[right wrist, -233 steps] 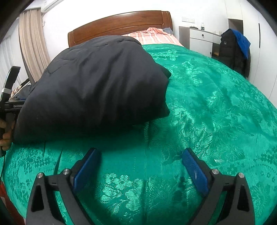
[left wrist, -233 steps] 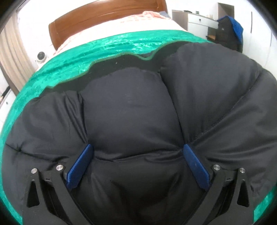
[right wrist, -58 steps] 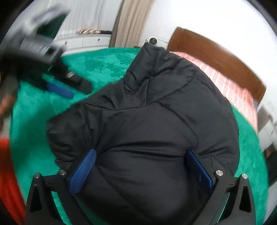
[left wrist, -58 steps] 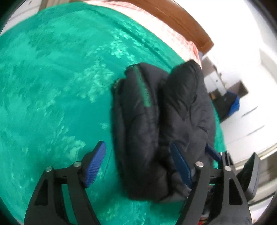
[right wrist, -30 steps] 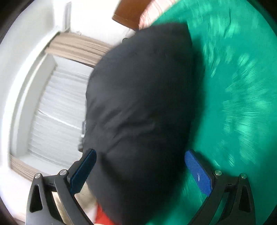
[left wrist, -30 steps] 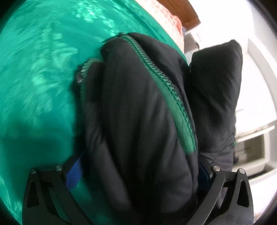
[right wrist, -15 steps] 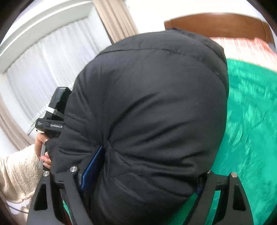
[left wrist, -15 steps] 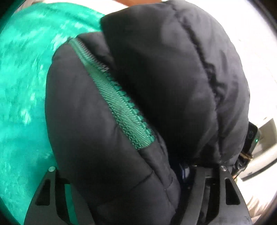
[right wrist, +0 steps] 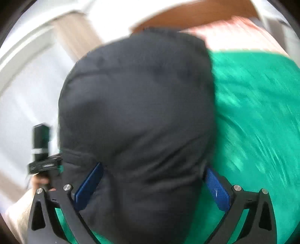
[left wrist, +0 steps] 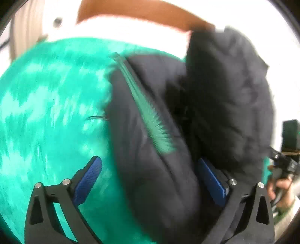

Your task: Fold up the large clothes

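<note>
Left gripper (left wrist: 150,180) tilted, pointing along the bed toward the headboard (left wrist: 142,11), jaws spread wide. Folded black jacket (left wrist: 168,150) bulging up between the blue pads (left wrist: 88,180): the right-hand pad pressed against the padding, the left-hand pad apart from it, over bare green bedspread (left wrist: 41,112). Released, then, not clamped on the cloth. Green zipper (left wrist: 150,116) running slantwise up the near fold of the jacket toward the head of the bed. Second thick fold of the same jacket standing higher on the right side, close to the right edge of the bed.

Right gripper (right wrist: 151,185) aimed from the other side, likewise gaping, its jaws wide apart. Jacket (right wrist: 138,112) filling the space between the fingers (right wrist: 217,187) and touching both; whether squeezed or only cradled, cannot tell, though the spread matches a released tool. Bedspread (right wrist: 258,116) showing on the right, striped pink sheet (right wrist: 243,33) and wooden headboard (right wrist: 196,15) beyond, at the head of the bed.

Left hand (right wrist: 42,181) low on the left of the right wrist view, wrapped round the black handle of its tool, pale knitted sleeve (right wrist: 16,217) below. Right hand (left wrist: 279,189) at the right margin of the left wrist view, gripping likewise. Small white strip of lettering on the left tool's body, too blurred to read. Beige curtain (right wrist: 78,35) behind the jacket. Everything smeared by motion blur.
</note>
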{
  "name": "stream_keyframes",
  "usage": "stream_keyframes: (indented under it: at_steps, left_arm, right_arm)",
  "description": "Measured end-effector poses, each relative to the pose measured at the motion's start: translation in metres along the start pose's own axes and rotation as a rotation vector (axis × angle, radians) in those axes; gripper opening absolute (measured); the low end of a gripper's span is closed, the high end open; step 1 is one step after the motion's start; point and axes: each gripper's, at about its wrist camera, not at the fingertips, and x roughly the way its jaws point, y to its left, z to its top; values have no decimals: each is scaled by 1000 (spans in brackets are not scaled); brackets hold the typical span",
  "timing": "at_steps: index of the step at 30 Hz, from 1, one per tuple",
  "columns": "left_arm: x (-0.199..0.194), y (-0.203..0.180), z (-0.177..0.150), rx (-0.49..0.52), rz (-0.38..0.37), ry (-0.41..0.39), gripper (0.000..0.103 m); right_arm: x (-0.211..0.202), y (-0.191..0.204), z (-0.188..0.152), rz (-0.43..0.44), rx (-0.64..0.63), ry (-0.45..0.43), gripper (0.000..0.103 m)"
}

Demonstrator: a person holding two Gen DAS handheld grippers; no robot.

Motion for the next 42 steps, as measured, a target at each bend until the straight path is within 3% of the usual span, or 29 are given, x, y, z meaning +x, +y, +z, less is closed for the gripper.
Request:
stream_keyframes:
  at_steps: [2,6,11,14,17,21,25,36,39,42]
  left_arm:
    - [8,12,-19,-44,-18,14,92]
    - [-34,13,-39,-43,-20,-116,96]
    - [-101,-33,-69,104,206,-309,102]
    - [-130,-33,-82,145,282,-388,103]
    - [-149,-52,-99,171,305,-439,103]
    - [-176,-78,-121,205,339,-468,103]
    - [-191,-101,-135,234,365,-500,103]
    - [-229,-139,-162,268,401,-611,103]
    - [-241,-146,-171,281,409,-658,103]
    - [-256,-152,-183,296,418,-712,103]
  right_arm:
    - [1,-4,-17,-26,-28,-8,103]
    - [-31,14,-42,-64,-124,-92,103]
    - [-91,63,-78,-155,-298,-254,103]
    - [-129,71,-91,-208,-332,-349,103]
    - [-164,75,-110,-239,-322,-424,103]
    - [-201,80,-123,-253,-275,-441,103]
    - [-222,73,-132,-273,-245,-457,103]
    - [-280,83,-162,-329,-223,-607,103]
    - [-292,79,-168,-300,-189,-630,103]
    - [-321,84,-188,-352,-155,-817,103]
